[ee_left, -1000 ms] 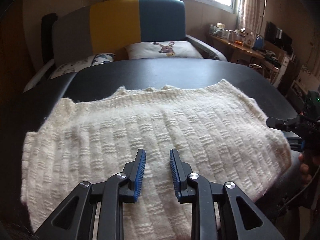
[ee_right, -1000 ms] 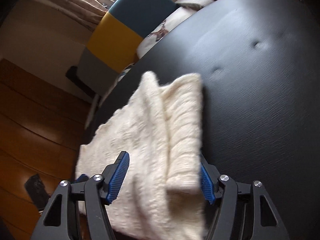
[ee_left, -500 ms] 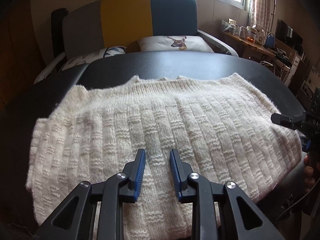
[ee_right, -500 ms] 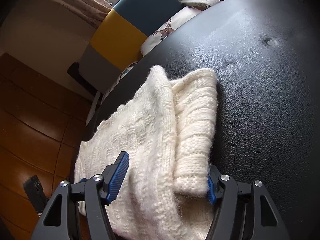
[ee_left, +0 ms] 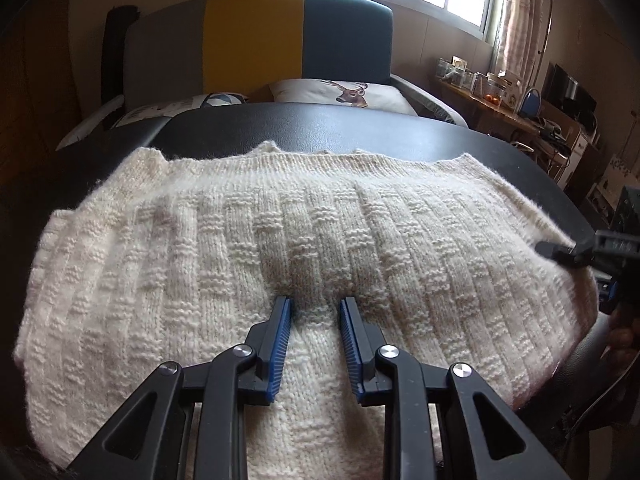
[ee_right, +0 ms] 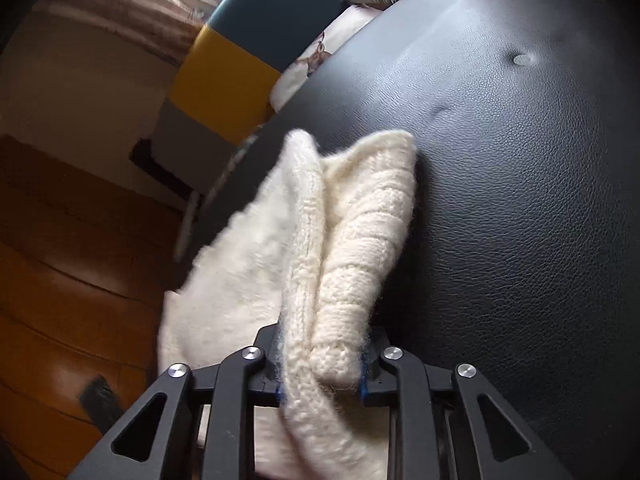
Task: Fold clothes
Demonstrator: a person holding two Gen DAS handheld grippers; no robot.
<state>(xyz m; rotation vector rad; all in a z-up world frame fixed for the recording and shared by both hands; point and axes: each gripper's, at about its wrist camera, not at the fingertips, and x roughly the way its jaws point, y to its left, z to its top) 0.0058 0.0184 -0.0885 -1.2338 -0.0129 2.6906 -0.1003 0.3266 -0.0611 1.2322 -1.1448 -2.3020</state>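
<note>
A cream knit sweater lies spread across the black padded table. My left gripper is open near its front middle, and its blue fingertips press into the knit, raising a small ridge between them. At the sweater's right edge my right gripper reaches in from the side. In the right wrist view the right gripper is shut on the sweater's doubled-over edge, which bulges between the jaws above the table.
Behind the table stands a grey, yellow and teal sofa with a deer cushion. A cluttered desk runs along the right wall. A person's hand holds the right gripper. Wooden floor lies past the table's left side.
The right gripper's jaws have gone from wide open to shut on the sweater's folded edge. The left gripper has moved forward and down, its tips now sinking into the knit.
</note>
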